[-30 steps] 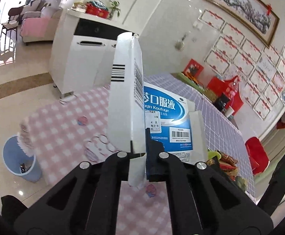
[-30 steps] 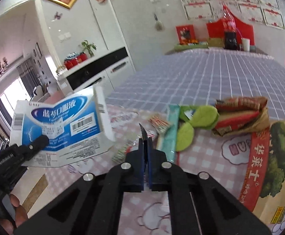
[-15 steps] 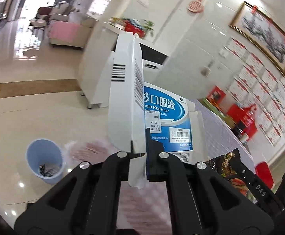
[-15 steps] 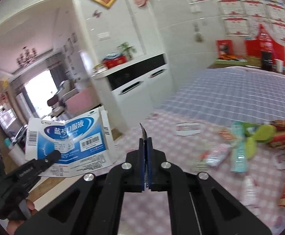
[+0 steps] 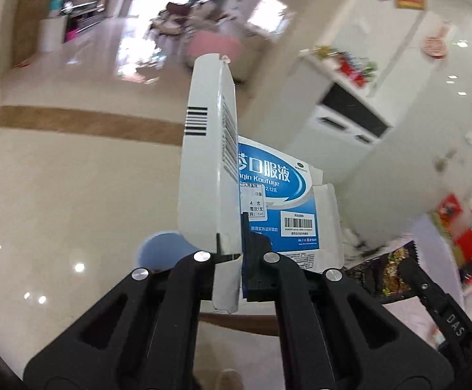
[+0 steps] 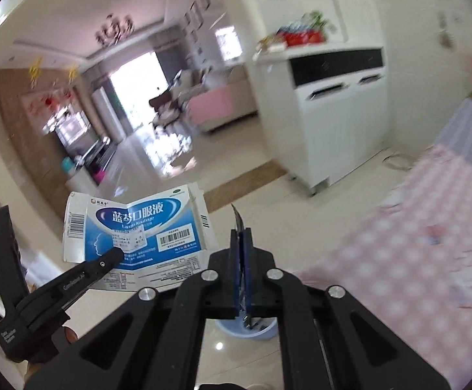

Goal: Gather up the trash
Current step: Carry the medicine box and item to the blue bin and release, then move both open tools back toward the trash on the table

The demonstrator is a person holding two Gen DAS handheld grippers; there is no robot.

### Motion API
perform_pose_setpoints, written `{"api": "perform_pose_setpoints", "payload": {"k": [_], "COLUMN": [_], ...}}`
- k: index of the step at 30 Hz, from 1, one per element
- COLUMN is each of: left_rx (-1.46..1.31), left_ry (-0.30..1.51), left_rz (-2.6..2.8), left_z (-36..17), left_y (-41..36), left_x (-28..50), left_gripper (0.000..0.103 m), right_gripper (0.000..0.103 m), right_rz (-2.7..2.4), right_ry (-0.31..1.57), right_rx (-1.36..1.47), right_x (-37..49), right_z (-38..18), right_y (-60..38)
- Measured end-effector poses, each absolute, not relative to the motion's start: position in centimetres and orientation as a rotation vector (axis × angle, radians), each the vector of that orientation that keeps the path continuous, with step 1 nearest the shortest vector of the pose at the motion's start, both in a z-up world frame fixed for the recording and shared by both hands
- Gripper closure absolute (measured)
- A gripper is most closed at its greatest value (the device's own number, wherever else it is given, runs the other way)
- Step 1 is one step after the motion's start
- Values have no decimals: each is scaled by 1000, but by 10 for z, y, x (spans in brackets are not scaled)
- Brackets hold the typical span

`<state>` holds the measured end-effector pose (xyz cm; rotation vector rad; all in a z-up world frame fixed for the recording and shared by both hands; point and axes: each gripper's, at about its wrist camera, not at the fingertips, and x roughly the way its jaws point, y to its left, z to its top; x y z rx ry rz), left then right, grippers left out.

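Note:
My left gripper (image 5: 232, 243) is shut on a flattened blue and white medicine box (image 5: 210, 175) and holds it in the air over the floor. The box also shows in the right wrist view (image 6: 135, 227), pinched by the left gripper (image 6: 115, 255). My right gripper (image 6: 243, 250) is shut on a dark snack wrapper (image 6: 237, 219), seen edge-on; the wrapper shows in the left wrist view (image 5: 385, 269). A light blue trash bin (image 5: 161, 253) stands on the floor below the left gripper, partly hidden. It also shows under the right gripper (image 6: 245, 328).
A table with a pink checked cloth (image 6: 414, 243) is at the right. A white cabinet (image 6: 343, 123) stands against the wall beyond it. Glossy tile floor (image 5: 57, 195) spreads to the left toward a living room with a pink sofa (image 6: 216, 104).
Both grippers have swung left, away from the table and out over the floor. The blue bin now lies just below both grippers. Both still hold their trash.

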<state>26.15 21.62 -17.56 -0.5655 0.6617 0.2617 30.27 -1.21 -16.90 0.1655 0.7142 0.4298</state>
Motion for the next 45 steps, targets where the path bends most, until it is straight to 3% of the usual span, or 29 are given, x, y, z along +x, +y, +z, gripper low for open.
{"api": "perform_pose_setpoints", "payload": {"k": [6, 17, 18, 20, 21, 22, 32, 45], "left_rx": [-581, -615, -627, -629, -600, -576, -578, -583], "left_ry": [834, 1056, 1064, 1069, 1073, 1052, 1072, 995], "left_rz": [400, 337, 324, 324, 367, 391, 386, 391], "left_z": [-248, -340, -342, -348, -348, -347, -353, -319], "left_y": [266, 275, 275, 278, 280, 281, 277, 280], "left_x": [293, 355, 359, 363, 366, 365, 357, 340], "left_gripper": [100, 98, 94, 67, 31, 28, 28, 28], "right_gripper": [100, 100, 100, 100, 100, 100, 100, 100], "right_rz": [474, 460, 453, 446, 442, 440, 443, 479], "right_ry": [846, 977, 979, 988, 995, 999, 1030, 959], "right_rx": [131, 70, 66, 65, 64, 65, 49, 12], "right_x": [341, 388, 390, 394, 396, 398, 398, 395], "right_z": [-230, -305, -308, -313, -315, -317, -337, -312], "right_y": [38, 77, 79, 79, 78, 78, 90, 117]}}
